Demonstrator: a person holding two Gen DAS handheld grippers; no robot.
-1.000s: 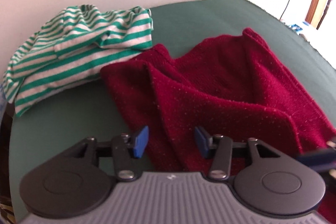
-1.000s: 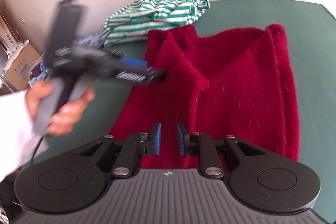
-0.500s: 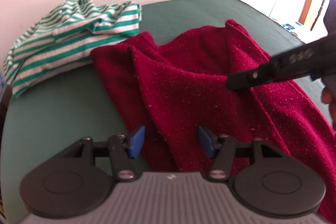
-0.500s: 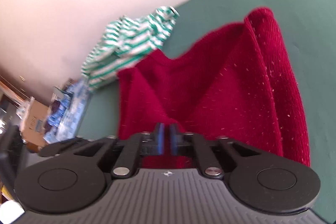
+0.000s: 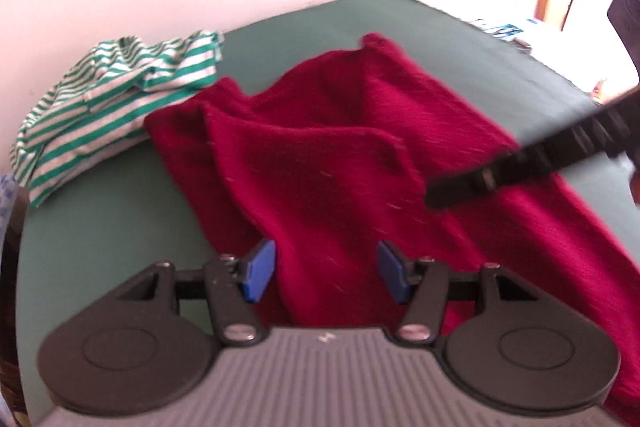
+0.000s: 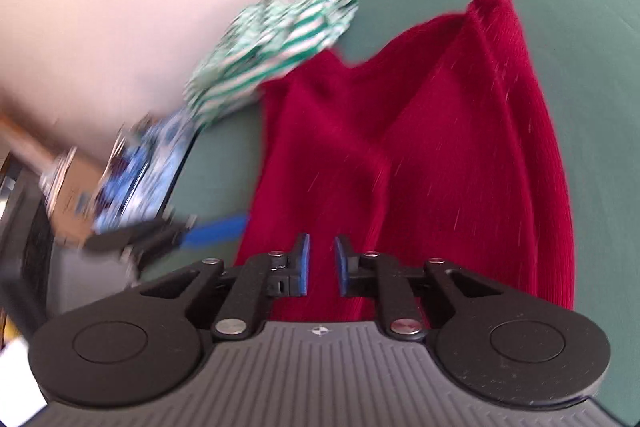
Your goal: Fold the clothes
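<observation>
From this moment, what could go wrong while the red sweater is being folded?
1. The red sweater lies bunched, with overlapping creases, so a fold made now may trap wrinkles.
2. Its far corner touches the striped shirt; pulling the sweater might drag the shirt along.
3. Both hand-held grippers, left and right, are open over the near hem with nothing gripped; a grab may catch only one layer.

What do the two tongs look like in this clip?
Both match: the left tongs and right tongs have black linkage arms, blue pads, silver screws, two round black discs and a ribbed grey body bearing a small white mark.
</observation>
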